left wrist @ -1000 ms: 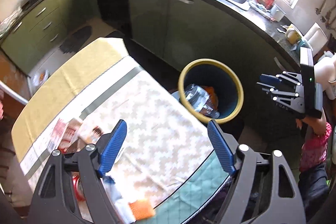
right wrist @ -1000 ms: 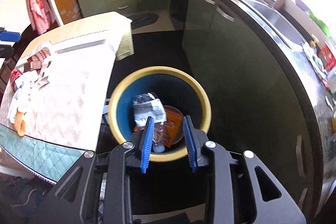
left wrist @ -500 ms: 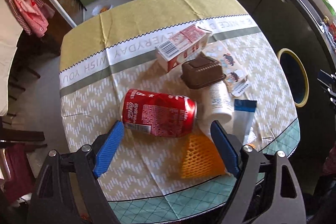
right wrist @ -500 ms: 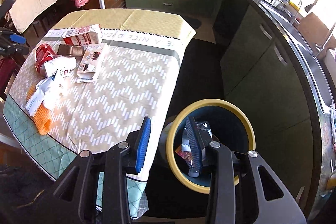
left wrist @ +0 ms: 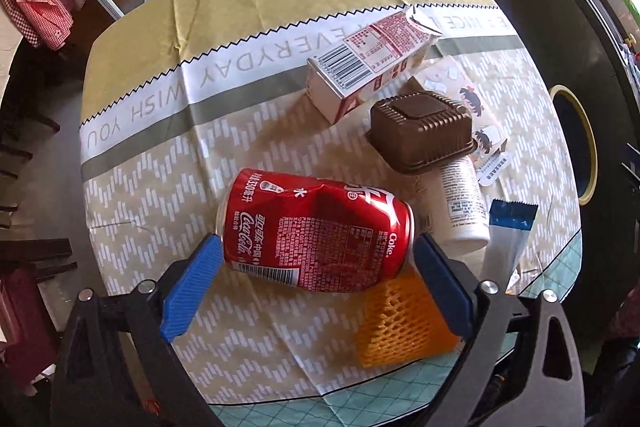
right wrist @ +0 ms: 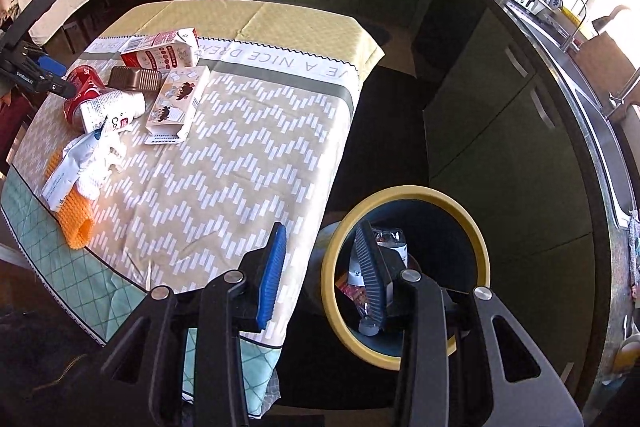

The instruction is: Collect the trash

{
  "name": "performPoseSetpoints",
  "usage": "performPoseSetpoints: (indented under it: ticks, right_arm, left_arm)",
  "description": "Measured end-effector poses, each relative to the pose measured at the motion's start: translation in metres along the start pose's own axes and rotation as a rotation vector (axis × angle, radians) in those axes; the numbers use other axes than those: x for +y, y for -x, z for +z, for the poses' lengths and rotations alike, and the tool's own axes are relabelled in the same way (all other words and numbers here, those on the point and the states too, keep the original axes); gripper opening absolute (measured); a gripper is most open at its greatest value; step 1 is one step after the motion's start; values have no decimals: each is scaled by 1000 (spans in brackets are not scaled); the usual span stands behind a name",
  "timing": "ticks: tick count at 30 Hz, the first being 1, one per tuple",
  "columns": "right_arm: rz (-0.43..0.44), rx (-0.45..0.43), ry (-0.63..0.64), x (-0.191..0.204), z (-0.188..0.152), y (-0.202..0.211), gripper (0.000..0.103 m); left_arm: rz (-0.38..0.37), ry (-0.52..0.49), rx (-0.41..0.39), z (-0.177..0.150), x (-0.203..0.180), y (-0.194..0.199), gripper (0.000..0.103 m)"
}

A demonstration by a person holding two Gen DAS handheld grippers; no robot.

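A red can (left wrist: 316,231) lies beside orange mesh (left wrist: 396,327) and a brown tray (left wrist: 420,133) on a beige-and-white zigzag tablecloth (left wrist: 240,327).

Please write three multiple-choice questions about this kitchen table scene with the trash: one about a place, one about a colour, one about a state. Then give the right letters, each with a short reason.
1. Where does the brown plastic tray lie?
A. in the bin
B. upside down on the table, beside the milk carton
C. on the floor

2. What colour is the rim of the bin?
A. yellow
B. red
C. white

3. How is the left tool now?
A. shut with nothing in it
B. holding the carton
C. open, one pad at each end of the red can

Answers:
1 B: its ribbed base faces up next to the carton.
2 A: a yellow ring tops the blue inside.
3 C: the jaws have just been opening, and both blue pads stand clear of the can.
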State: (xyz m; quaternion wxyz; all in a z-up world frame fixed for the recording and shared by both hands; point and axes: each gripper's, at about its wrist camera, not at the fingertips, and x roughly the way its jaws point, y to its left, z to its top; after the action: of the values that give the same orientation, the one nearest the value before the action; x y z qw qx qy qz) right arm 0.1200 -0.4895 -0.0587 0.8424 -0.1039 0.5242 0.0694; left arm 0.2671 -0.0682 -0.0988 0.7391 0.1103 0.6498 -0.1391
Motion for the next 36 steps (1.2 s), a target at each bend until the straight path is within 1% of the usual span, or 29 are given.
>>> performPoseSetpoints:
  ticks: [6,12,15,17,20,23,25,27,29,33,35,36]
  right_arm:
    - [8,11,21,6,-1,-5,37]
    - [7,21,26,8,-3,-7,37]
    - [6,24,31,9,-3,-8,37]
    - [7,26,38,11,-2,-9,41]
    - [8,26,47,15,0,-10,42]
    - [14,28,57,19,1,-11,42]
    - [19,13,62,23,9,-9,42]
    - [53,-6,67,30,25,-7,42]
    - [98,-22,92,47,46,-6,42]
    - [249,-42,226,106,84,-4,39]
    - [321,4,245,131,105,-12,39]
    - [395,55,216,137,117,-21,37]
  left_arm:
    - [43,-31,15,4,-3,-11,95]
    - [31,-24,23,4,2,-12,96]
    - [-11,26,35,6,14,-8,96]
    - [-38,68,42,9,23,-8,96]
    - [-61,132,51,14,37,-13,96]
    - [-111,145,73,9,40,-14,96]
    - [-105,146,56,8,39,-7,96]
    - [-101,148,45,7,39,0,96]
    - [-87,152,42,3,36,6,96]
    - [-62,149,38,-3,31,13,96]
    - [-57,152,33,-8,31,17,96]
    - [-57,157,32,-11,33,19,96]
